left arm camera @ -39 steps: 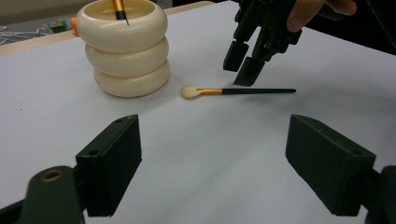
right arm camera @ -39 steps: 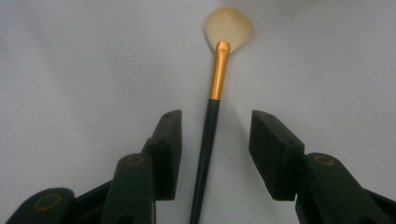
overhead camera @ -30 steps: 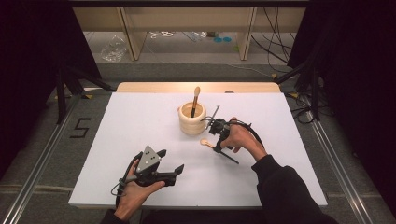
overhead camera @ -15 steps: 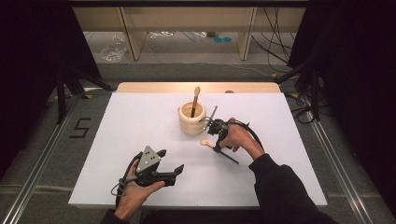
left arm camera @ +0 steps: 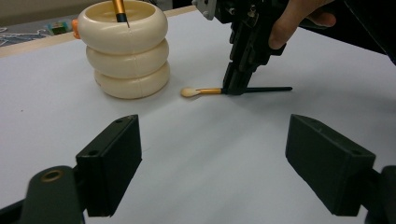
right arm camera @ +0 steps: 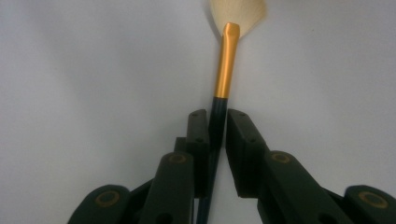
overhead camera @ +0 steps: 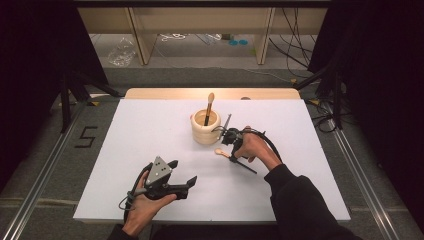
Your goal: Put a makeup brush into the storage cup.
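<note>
A makeup brush [right arm camera: 222, 70] lying on the white desk [overhead camera: 150, 130] is being clamped by the right hand-held gripper [right arm camera: 217, 122], whose jaws have just been closing; lifting into the ringed cream holder [overhead camera: 205, 128] just beyond, already holding one brush [overhead camera: 209, 107], is judged remaining. The left hand-held gripper [left arm camera: 212, 158] is being held open, idle.

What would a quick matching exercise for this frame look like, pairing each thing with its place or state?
Things:
1. brush with gold ferrule
2. ringed cream holder
3. left gripper
4. right gripper

States:
a. open, resting near the table's front edge
b. standing upright with another brush in it
c. lying flat on the white table
d. shut on a black handle

Pairs: 1-c, 2-b, 3-a, 4-d
</note>
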`<state>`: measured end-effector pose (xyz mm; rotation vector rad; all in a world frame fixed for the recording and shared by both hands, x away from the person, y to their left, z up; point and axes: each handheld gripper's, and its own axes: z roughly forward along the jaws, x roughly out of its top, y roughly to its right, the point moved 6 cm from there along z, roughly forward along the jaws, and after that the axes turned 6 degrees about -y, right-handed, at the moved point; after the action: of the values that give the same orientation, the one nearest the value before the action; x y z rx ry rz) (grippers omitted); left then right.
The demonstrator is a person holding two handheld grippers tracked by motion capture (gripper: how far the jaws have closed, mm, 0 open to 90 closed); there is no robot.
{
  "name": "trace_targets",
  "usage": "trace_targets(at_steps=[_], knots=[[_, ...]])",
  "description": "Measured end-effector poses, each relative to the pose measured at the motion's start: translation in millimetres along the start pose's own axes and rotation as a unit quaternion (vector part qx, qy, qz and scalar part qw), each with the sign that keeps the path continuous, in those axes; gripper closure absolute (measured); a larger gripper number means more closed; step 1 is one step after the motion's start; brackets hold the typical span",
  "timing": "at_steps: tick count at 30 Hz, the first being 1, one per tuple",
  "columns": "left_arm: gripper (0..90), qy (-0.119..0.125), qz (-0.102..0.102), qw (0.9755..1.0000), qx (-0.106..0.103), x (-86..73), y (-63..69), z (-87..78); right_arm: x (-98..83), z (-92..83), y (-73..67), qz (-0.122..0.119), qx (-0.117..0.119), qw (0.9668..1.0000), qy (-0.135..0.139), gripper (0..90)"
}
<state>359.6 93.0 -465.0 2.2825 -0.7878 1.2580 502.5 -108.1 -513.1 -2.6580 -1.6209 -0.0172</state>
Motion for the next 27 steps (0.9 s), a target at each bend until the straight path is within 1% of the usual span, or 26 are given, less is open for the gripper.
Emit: trace_targets(at_steps=[2, 3, 7, 12, 14, 15, 16, 20, 22, 23, 26, 27], knots=[[18.4, -0.002, 0.000, 1.0000, 0.003, -0.1, -0.1, -0.5, -0.1, 0.2, 0.6, 0.000, -0.001, 1.0000, 0.001, 81.5], [18.4, -0.002, -0.001, 1.0000, 0.003, -0.1, -0.3, -0.5, -0.4, -0.4, 0.1, 0.004, 0.006, 1.0000, -0.002, 82.2], [18.5, -0.002, 0.000, 1.0000, 0.003, -0.1, -0.1, -0.6, -0.8, 0.2, 1.4, 0.000, 0.002, 1.0000, 0.001, 83.0], [18.6, -0.002, 0.000, 1.0000, 0.003, -0.1, -0.5, -0.8, -1.7, -0.3, 1.9, -0.013, -0.005, 0.9999, 0.001, 83.2], [18.7, -0.002, 0.000, 1.0000, 0.003, -0.1, -0.6, -0.8, -2.5, -2.6, 2.2, -0.011, -0.008, 0.9999, 0.004, 83.2], [18.7, -0.002, 0.000, 1.0000, 0.003, -0.1, -0.7, -0.8, -2.7, -4.3, 2.8, -0.013, -0.008, 0.9998, 0.010, 83.2], [18.7, -0.002, 0.000, 1.0000, 0.004, -0.1, -0.7, -0.7, -3.2, -6.9, 2.0, -0.010, -0.003, 0.9998, 0.014, 83.2], [18.7, -0.002, 0.000, 1.0000, 0.005, 0.0, -1.1, -0.8, -6.3, -17.2, 0.1, -0.016, 0.003, 0.9993, 0.033, 83.3], [18.7, -0.003, 0.000, 1.0000, 0.006, -0.1, -1.4, -0.9, -8.5, -22.1, 0.3, -0.025, 0.000, 0.9987, 0.045, 83.2], [18.7, -0.003, 0.000, 1.0000, 0.006, -0.1, -1.4, -0.9, -9.3, -24.8, -0.6, -0.025, 0.000, 0.9983, 0.053, 83.2], [18.7, -0.003, 0.000, 1.0000, 0.006, -0.1, -1.4, -0.7, -12.2, -33.7, -2.7, -0.036, 0.004, 0.9967, 0.073, 83.2], [18.7, 0.000, -0.001, 1.0000, 0.002, 0.1, -1.2, 0.1, -12.6, -36.6, -3.9, -0.038, 0.007, 0.9959, 0.081, 83.2]])
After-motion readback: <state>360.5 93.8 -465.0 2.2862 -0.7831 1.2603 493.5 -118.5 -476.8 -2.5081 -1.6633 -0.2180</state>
